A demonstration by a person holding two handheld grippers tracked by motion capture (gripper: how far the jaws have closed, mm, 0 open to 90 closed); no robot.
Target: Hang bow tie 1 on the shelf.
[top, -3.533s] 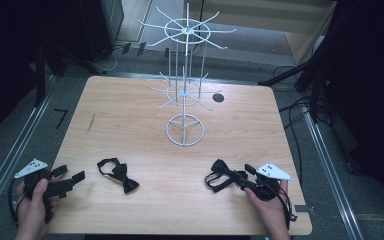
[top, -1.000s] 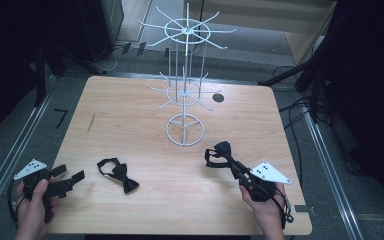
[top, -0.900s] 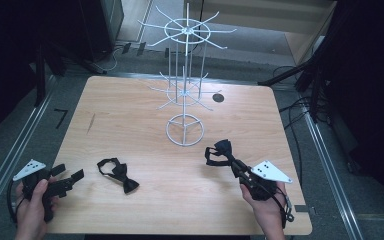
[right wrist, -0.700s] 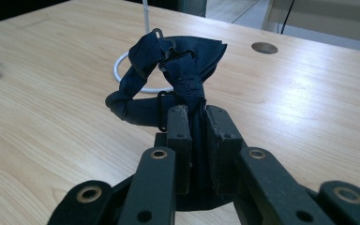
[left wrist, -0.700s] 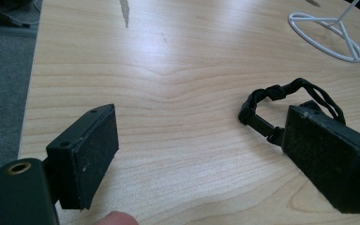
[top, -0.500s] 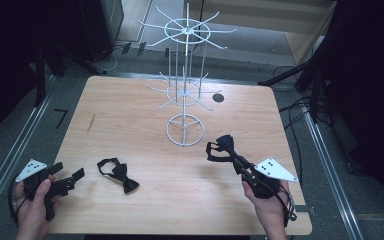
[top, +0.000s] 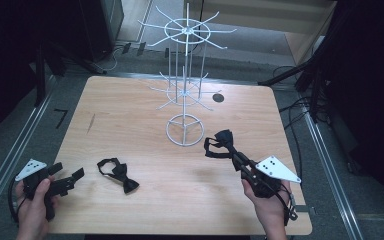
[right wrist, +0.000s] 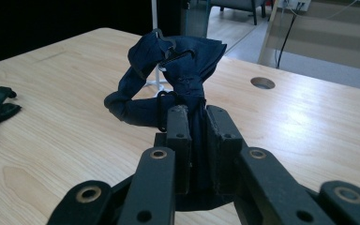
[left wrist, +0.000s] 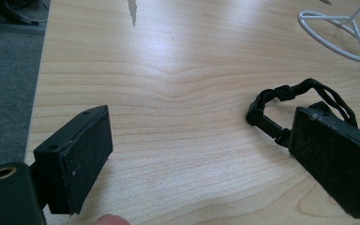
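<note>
A dark navy bow tie (top: 220, 142) hangs clear of the table, and my right gripper (top: 235, 156) is shut on its lower part. In the right gripper view the pads pinch the fabric, and the tie (right wrist: 178, 61) bunches above my right gripper (right wrist: 198, 117). A second, black bow tie (top: 117, 174) with its strap lies flat at the table's front left. My left gripper (top: 70, 177) rests open just left of it. In the left gripper view the strap loop (left wrist: 300, 93) peeks out beyond the right pad, while my left gripper (left wrist: 206, 159) has only bare wood between its pads.
A white wire display rack (top: 185, 85) with spoke arms stands at the table's middle back, and its ring base (top: 185, 130) is just left of the held tie. A cable hole (top: 218, 97) sits behind it. Dark furniture and cables surround the wooden table (top: 130, 125).
My right gripper has risen with the navy bow tie, lifting it off the table and carrying it a little toward the rack. The left gripper and the black tie have stayed put.
</note>
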